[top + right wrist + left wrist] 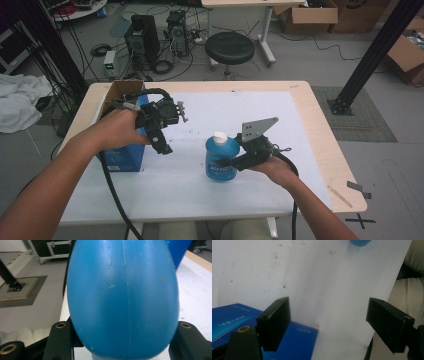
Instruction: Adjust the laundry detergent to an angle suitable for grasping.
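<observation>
The blue bottle [221, 159] with its white cap [219, 136] is found near the middle of the tabletop [310, 107], slightly to the near right, on the white sheet [225, 107] that covers most of the surface. It is clamped around its lower body by the right tongs [226, 163], which are brought in from the right at a level angle; in the right gripper view the rounded blue bottle [123, 297] is seen pressed between the two black jaws, so a firm side grip is judged to have been chosen to keep the bottle upright while it is carried. Whether the bottle's base rests on the sheet or is just clear of it cannot be told from the high view. The left tongs [161, 140] are held over the left part of the tabletop, pointed down and toward the near side, with their jaws spread wide and nothing between them, as is plain in the left gripper view [337, 322]. They are poised just beside the blue box [125, 157], whose near edge is seen under the left jaw in that view [299, 340]. An open cardboard box [120, 90] stands at the far left, behind the left hand [122, 127]. The empty left tongs are probably being kept ready either to steady the bottle or to take hold of its cap, though this is only a judgement.
</observation>
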Demonstrator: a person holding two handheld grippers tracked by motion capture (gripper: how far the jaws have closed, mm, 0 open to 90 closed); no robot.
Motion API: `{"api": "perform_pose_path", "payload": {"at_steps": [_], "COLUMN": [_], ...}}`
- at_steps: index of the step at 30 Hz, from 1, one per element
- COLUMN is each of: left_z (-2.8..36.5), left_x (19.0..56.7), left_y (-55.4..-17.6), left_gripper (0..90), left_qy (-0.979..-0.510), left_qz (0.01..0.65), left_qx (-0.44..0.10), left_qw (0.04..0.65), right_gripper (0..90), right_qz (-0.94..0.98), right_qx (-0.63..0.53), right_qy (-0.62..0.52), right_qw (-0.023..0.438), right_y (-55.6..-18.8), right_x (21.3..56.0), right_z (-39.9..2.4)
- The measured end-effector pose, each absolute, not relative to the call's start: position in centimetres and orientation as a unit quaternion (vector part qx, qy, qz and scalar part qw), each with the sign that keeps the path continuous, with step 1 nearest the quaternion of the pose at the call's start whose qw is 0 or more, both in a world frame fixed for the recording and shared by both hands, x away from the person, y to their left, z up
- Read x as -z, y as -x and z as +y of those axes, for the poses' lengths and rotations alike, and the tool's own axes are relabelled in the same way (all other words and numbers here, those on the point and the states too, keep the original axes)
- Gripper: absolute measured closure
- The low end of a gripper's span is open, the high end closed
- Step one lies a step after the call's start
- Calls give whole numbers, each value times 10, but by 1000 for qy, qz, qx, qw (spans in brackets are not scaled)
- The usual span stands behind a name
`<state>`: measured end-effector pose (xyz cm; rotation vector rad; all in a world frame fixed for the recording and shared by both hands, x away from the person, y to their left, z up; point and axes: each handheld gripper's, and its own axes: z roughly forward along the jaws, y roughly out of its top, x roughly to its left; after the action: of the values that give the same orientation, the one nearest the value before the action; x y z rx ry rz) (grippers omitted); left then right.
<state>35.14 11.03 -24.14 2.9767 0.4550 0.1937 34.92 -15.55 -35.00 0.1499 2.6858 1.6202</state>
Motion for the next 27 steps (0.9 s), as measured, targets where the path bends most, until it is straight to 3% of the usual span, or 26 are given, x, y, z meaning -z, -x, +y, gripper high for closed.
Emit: {"api": "perform_pose_path", "payload": {"at_steps": [19,27], "left_z": [110,108], "left_x": [241,242], "left_y": [-351,-352], "left_gripper": [204,205], "left_qy": [-984,-985], "left_qz": [153,150], "left_qx": [-65,-66], "left_qw": [57,53], "right_gripper": [437,438], "right_qz": [846,851], "right_qx": [-530,-520], "right_qy": [14,29], "right_qw": [-64,-60], "right_y": [-363,-364], "right_x": [358,363], "right_z": [-152,-148]}}
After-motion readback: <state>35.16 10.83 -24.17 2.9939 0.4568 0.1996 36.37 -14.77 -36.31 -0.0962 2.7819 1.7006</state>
